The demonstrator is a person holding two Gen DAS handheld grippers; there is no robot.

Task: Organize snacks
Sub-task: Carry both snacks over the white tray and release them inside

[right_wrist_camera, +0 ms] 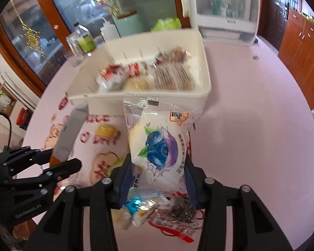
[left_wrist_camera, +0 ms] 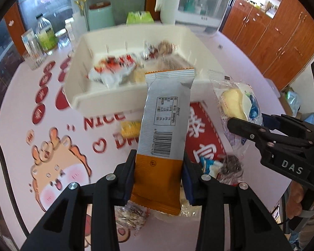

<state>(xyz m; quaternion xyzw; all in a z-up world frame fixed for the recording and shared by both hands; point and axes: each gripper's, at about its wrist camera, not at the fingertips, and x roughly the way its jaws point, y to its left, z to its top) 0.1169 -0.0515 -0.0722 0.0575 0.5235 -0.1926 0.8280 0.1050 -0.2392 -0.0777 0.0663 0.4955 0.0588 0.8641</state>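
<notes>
My left gripper (left_wrist_camera: 159, 169) is shut on a grey and orange snack bar packet (left_wrist_camera: 165, 123), held above the pink table in front of the white bin (left_wrist_camera: 106, 99). The bin holds several wrapped snacks (left_wrist_camera: 113, 69). My right gripper (right_wrist_camera: 157, 173) is shut on a blueberry cake packet (right_wrist_camera: 159, 144), just before the bin's near wall (right_wrist_camera: 106, 101). The right gripper also shows in the left wrist view (left_wrist_camera: 247, 123), and the left gripper in the right wrist view (right_wrist_camera: 58, 163). Loose snacks lie on the table below the grippers (right_wrist_camera: 173, 215), and a small yellow one (left_wrist_camera: 130, 128) lies near the bin.
Bottles and glasses (left_wrist_camera: 45, 35) stand at the table's far left. A mint canister (left_wrist_camera: 100, 14) and a white appliance (left_wrist_camera: 201, 4) stand behind the bin. Wooden cabinets (left_wrist_camera: 278, 35) line the right side. The table (right_wrist_camera: 251, 146) has a printed pink cover.
</notes>
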